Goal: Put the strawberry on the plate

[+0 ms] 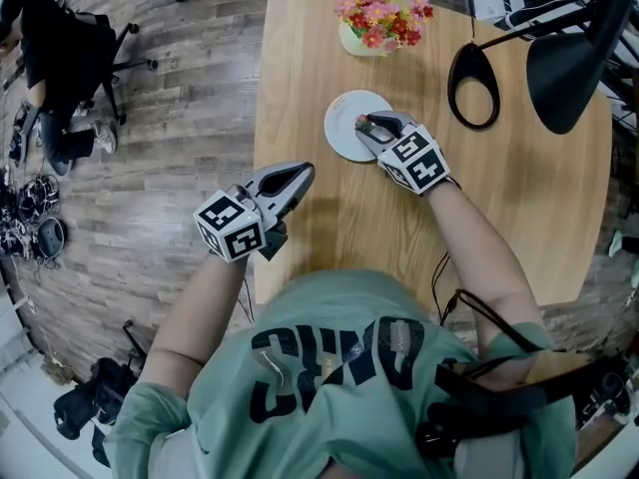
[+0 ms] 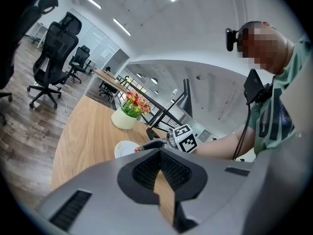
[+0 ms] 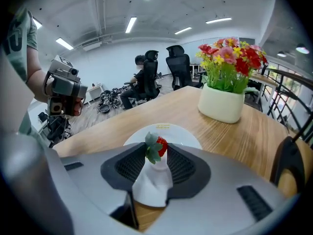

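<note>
Right gripper point(image 1: 371, 124) is at the upper centre of the head view, jaws clenched on the strawberry point(image 3: 160, 146), red flesh and green leaves pinched right at the tips. The white plate point(image 1: 342, 130) lies directly beneath it (whether the berry touches the plate, I can't tell). Left gripper point(image 1: 300, 178) hovers centre left, by the left edge of the wooden table point(image 1: 519, 208), tips pressed together, nothing between them. A flower pot point(image 1: 361, 40) stands just above the plate in frame.

Shirt point(image 1: 339, 367): large dark letters are printed across the front, seen upside down; no word can be read with certainty.
Plate point(image 3: 187, 134): a small yellowish print is carried on the rim, too small to be read.
</note>
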Motion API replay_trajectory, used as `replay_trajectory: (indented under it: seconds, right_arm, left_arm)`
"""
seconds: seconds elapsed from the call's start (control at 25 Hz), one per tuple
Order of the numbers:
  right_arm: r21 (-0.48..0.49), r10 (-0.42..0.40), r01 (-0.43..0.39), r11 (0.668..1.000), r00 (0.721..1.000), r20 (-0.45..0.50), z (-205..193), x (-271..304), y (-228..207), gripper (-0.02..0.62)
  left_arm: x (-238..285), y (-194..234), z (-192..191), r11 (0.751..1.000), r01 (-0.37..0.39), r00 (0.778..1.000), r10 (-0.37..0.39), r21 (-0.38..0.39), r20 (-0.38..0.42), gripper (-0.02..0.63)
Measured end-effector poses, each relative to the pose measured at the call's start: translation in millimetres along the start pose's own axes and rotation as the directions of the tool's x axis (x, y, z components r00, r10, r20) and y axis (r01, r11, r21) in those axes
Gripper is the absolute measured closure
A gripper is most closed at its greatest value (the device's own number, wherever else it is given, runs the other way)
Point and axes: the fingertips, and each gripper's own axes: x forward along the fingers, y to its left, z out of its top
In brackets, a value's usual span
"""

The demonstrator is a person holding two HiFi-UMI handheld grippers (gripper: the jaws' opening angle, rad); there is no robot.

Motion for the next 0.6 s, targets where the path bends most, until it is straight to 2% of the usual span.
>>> replay_trajectory:
  seconds: [0.24, 0.28, 0.36, 0.6]
  right_arm:
    - [-0.017, 0.015, -0.015, 1.0, 1.0, 0.005, -0.6, 4.3, 1.7, 0.441]
    - [-0.021, 0.017, -0.017, 1.0, 1.0, 0.011, 0.9, 3.8, 2.0, 0.368]
    - [-0.025, 0.01, -0.009, 1.0, 1.0, 0.028, 4.9, 0.4, 1.1, 0.305]
    - [-0.007, -0.017, 0.018, 1.0, 0.998, 0.062, 12.3, -15.7, -4.4, 0.304]
  left_arm:
    - [4.2, 3.3, -2.9, 1.0, 0.003, 1.0, -0.003, 0.001, -0.005, 0.601]
    - [4.7, 4.0, -3.9, 1.0, 0.004, 1.0, -0.004, -0.002, -0.006, 0.601]
    - [5.4, 4.7, -7.2, 1.0, 0.005, 1.0, -0.005, -0.009, -0.011, 0.601]
    - [5.1, 2.9, -9.3, 1.0, 0.01, 1.0, -0.011, -0.015, -0.015, 0.601]
